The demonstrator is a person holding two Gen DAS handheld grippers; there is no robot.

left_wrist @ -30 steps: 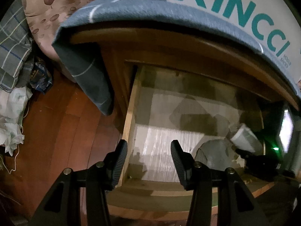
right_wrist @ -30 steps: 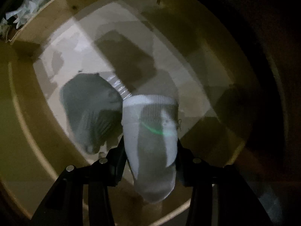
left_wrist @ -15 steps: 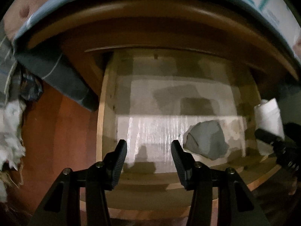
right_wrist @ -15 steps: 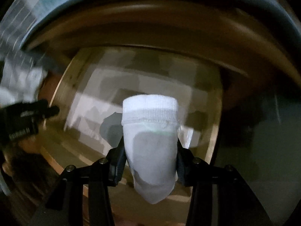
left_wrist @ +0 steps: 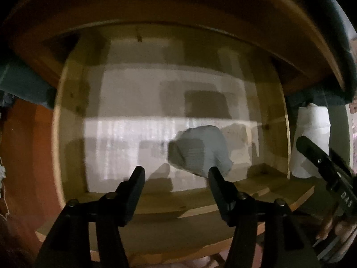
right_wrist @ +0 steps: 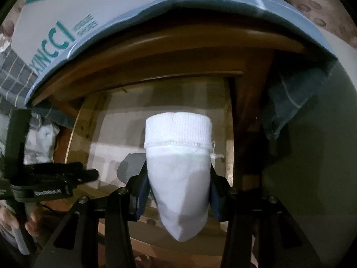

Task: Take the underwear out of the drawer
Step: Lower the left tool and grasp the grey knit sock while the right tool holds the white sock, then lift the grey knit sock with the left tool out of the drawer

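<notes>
Lifted out since a second ago, the white garment now hangs clear of the drawer instead of low over its floor, and the left hand-held gripper has come in over the drawer's front edge, its jaws having just been opening with nothing between them.

One piece is out and one is left. The grey garment — a small folded bundle — lies on the pale liner toward the front right of the drawer, just beyond the right-hand finger of the left hand-held gripper and not yet between the two fingers. By my judgement the step in hand is the second pick. It calls for shifting the left hand-held gripper a little to the right and down until the bundle sits between the fingers, then closing and lifting it past the front board without snagging on it.

As for the right hand-held gripper, it is clamped on the white garment, whose ribbed cuff stands up above the pads and whose toe-like end droops below them — a firm-looking hold, at the right of the drawer. Beyond, a blue cloth drapes over the wooden top above the drawer.
</notes>
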